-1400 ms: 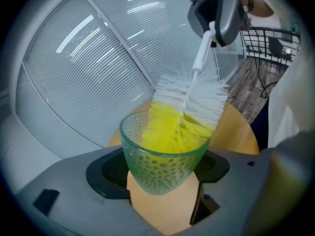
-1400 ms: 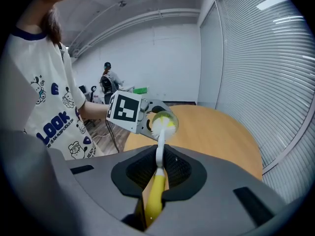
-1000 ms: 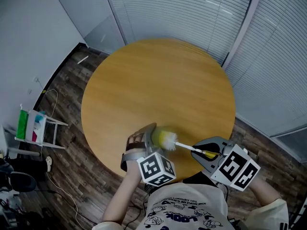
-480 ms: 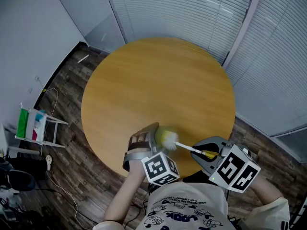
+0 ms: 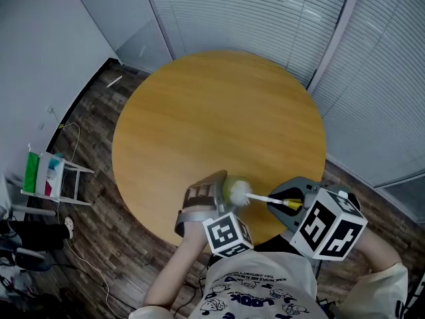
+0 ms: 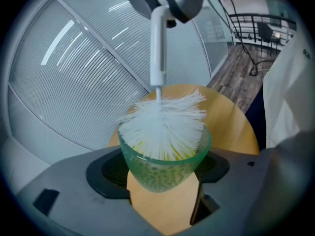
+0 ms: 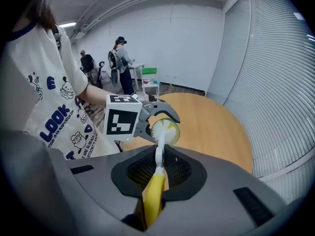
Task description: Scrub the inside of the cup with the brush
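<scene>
Head view: left hand-held gripper [image 5: 214, 193] clasps dimpled green cup [image 6: 165, 173], right hand-held gripper [image 5: 282, 205] pinches yellow-handled bristly brush [image 5: 260, 199].

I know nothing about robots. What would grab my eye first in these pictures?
A fluffy white brush is pushed into the mouth of a small green glass cup, over the near side of a round wooden table. The left gripper is clamped on the cup, and the right gripper on the brush's yellow handle. Each carries a cube with bold black-and-white square markers.
</scene>
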